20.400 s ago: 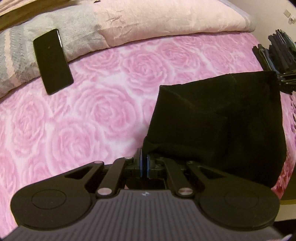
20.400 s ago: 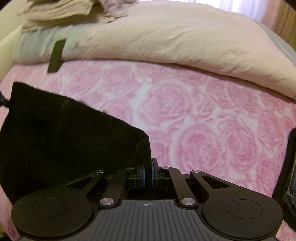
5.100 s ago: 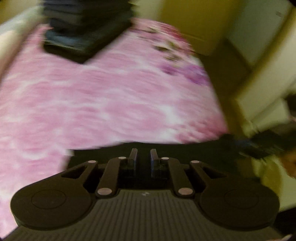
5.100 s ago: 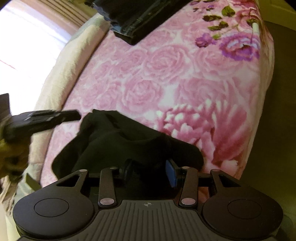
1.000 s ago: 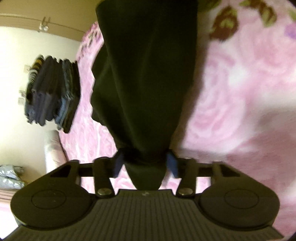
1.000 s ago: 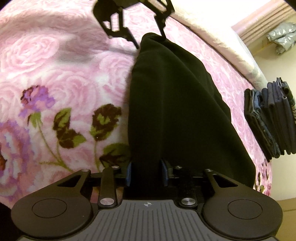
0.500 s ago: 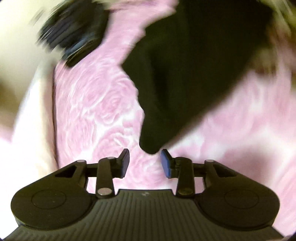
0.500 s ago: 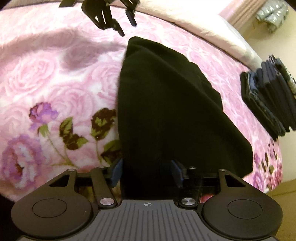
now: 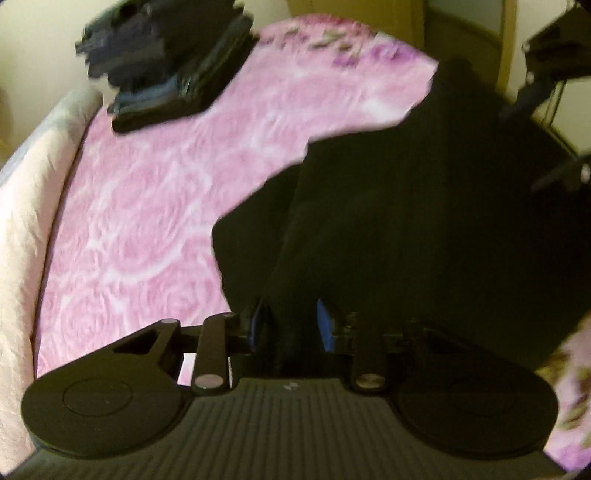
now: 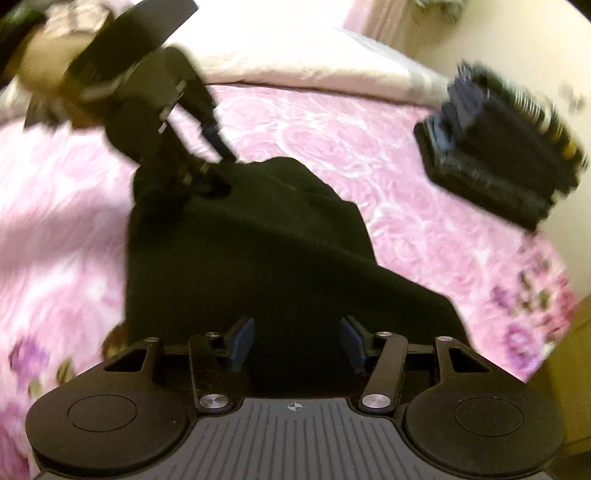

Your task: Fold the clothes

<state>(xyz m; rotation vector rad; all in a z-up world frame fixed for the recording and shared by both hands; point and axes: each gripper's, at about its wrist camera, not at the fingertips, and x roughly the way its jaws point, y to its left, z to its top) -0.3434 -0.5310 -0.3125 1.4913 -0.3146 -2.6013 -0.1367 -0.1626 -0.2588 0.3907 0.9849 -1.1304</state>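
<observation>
A black garment [image 9: 424, 221] lies on the pink rose-patterned bedspread [image 9: 147, 203]. It also shows in the right wrist view [image 10: 258, 258]. My left gripper [image 9: 291, 325] is open, its blue pads either side of a fold at the garment's near edge. In the right wrist view the left gripper [image 10: 207, 162] touches the garment's far end. My right gripper [image 10: 295, 343] is wide open with the garment's near edge between its pads. The frames are blurred.
A stack of folded dark clothes [image 9: 173, 62] sits on the bedspread's far side; it also shows in the right wrist view [image 10: 506, 147]. A pale pink duvet [image 10: 295, 48] lies along the bed's edge. A yellow cabinet [image 9: 461, 33] stands beyond the bed.
My left gripper swung back to the garment and now straddles its edge. My right gripper opened wider, and the garment settled flatter on the bed.
</observation>
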